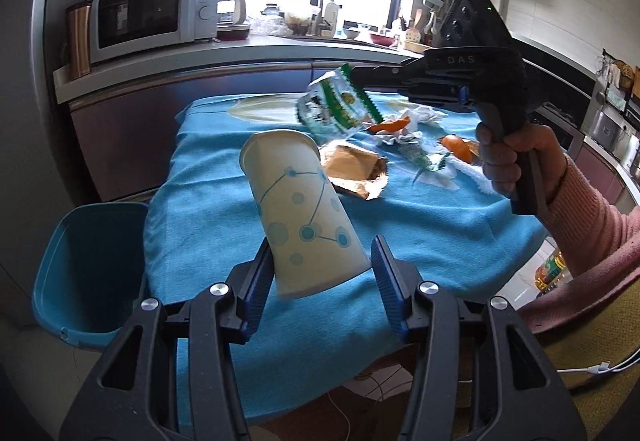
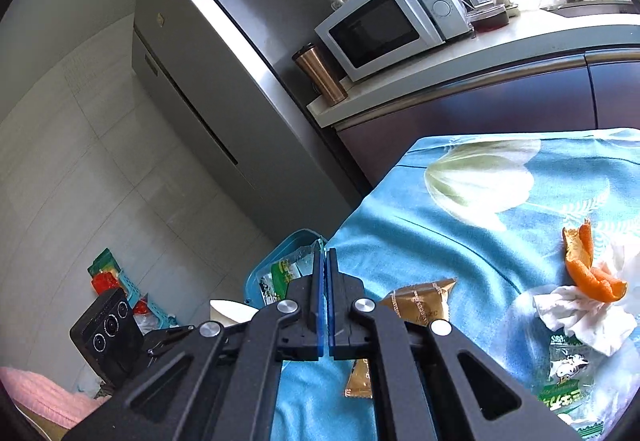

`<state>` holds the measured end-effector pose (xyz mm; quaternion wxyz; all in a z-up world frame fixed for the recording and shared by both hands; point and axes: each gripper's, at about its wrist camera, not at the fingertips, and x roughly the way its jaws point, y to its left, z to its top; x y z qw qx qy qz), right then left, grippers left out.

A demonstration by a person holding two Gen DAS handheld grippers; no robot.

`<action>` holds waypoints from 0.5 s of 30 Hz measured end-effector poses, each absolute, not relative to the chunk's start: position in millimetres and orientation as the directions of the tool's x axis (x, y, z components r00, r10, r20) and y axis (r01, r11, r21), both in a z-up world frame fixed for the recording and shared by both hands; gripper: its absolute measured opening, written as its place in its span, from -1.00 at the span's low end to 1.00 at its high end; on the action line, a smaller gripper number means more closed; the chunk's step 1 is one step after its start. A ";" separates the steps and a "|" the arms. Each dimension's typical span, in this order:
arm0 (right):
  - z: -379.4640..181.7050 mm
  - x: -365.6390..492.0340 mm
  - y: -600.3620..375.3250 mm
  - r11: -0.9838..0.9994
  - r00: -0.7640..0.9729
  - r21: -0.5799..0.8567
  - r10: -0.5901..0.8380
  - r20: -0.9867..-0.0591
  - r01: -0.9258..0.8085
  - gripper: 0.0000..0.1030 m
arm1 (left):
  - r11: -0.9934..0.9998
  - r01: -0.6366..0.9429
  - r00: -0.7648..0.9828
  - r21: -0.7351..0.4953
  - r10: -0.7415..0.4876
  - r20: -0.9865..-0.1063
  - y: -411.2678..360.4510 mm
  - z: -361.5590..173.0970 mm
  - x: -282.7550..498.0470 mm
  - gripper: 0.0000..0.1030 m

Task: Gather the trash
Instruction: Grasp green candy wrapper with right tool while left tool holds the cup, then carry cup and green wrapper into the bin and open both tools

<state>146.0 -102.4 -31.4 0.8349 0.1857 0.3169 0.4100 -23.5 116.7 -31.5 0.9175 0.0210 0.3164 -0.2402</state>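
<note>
A white paper cup [image 1: 300, 213] with blue dots hangs tilted over the blue tablecloth [image 1: 200, 201], its base gripped between the blue pads of my left gripper [image 1: 322, 253]. Farther back, above the table, my right gripper [image 1: 354, 75] is shut on a crumpled green and white snack wrapper [image 1: 336, 105]. In the right wrist view the right gripper's [image 2: 325, 253] pads are pressed together, with the wrapper [image 2: 280, 277] dangling left of them over the blue bin [image 2: 256, 273]. That bin [image 1: 80, 261] stands on the floor at the table's left edge.
On the cloth lie a gold wrapper [image 1: 352, 169], orange peels [image 1: 456, 145], white tissues [image 1: 424, 113] and a clear green wrapper [image 2: 560, 373]. A counter with a microwave [image 1: 152, 13] runs behind the table. A fridge [image 2: 208, 53] stands beyond the bin.
</note>
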 end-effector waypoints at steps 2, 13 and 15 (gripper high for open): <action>-28.7 150.0 -99.2 0.596 0.468 0.576 0.801 -0.374 -0.560 -0.99 | 0.900 0.420 0.698 -0.120 -0.405 -0.591 126.4 -30.8 -23.2 -0.06; -14.2 165.5 -39.4 0.565 0.414 0.566 0.825 -0.385 -0.601 -0.99 | 0.980 0.173 0.775 -0.093 -0.194 -0.601 192.3 -20.0 -19.7 -0.06; -14.6 168.7 -25.5 0.556 0.396 0.568 0.831 -0.390 -0.608 -0.99 | 0.989 0.119 0.779 -0.088 -0.148 -0.610 207.4 -19.6 -15.7 -0.06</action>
